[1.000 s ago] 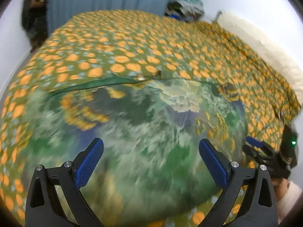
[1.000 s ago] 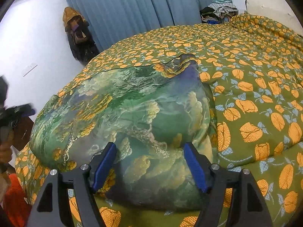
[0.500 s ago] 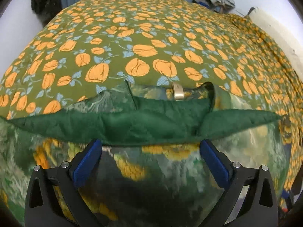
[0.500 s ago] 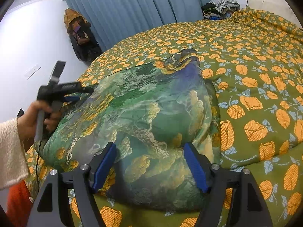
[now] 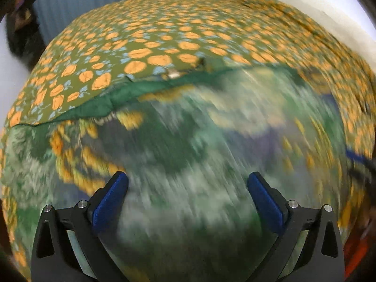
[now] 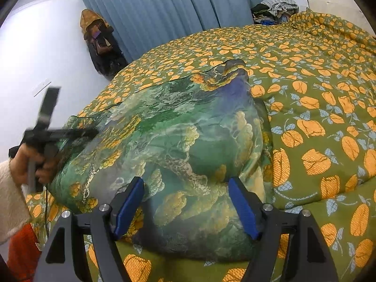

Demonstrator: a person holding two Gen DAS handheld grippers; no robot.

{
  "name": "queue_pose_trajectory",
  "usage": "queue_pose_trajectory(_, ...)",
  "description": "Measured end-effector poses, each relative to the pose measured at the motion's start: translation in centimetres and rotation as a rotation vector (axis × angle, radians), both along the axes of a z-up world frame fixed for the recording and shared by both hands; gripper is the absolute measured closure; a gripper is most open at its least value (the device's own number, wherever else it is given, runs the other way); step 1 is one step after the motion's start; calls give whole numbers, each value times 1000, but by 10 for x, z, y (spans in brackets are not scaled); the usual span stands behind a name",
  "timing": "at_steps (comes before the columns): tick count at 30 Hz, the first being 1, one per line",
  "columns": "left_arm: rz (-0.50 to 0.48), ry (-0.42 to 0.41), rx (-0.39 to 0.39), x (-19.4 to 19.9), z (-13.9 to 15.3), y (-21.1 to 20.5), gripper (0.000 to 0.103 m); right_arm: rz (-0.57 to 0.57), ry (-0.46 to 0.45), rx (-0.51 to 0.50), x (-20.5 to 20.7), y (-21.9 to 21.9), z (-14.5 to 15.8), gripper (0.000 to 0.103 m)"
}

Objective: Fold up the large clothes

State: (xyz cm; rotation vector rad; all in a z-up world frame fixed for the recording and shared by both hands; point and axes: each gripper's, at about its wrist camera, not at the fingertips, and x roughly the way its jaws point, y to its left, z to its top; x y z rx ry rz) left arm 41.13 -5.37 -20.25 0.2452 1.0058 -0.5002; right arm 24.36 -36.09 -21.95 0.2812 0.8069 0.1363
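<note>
While I hold both tools over the bed [image 6: 317,89], a large padded garment of glossy green fabric with gold and cream patterning [image 6: 178,141] lies bunched on the olive bedspread printed with orange leaves. It fills the near half of the bed, its dark green quilted lining [image 5: 131,94] showing along the far edge in the blurred left view. My right tool [image 6: 186,205] hangs just above the near end of the garment, its blue-padded jaws spread wide and gripping nothing. My left tool [image 5: 188,202] is also released, jaws apart over the garment; from the right view it shows at the left [image 6: 58,134], gripped by a hand in a cream sleeve [image 6: 11,192]. Blue pleated curtains [image 6: 176,11] close the far wall, with a pile of clothes [image 6: 275,7] at the far right.
</note>
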Motion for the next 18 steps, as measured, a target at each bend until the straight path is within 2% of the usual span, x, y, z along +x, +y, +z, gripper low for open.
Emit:
queue_pose_trajectory(6, -46, -40, 32, -44, -1, 3, 1, -28, 1, 22, -8, -2, 0, 27)
queue_pose_trajectory(12, -36, -60, 25, -66, -4, 7, 1, -39, 9, -40, -12, 7, 1, 27)
queue_pose_trajectory(18, -24, -73, 27, -79, -6, 7, 1, -51, 18, -53, -18, 7, 3, 27)
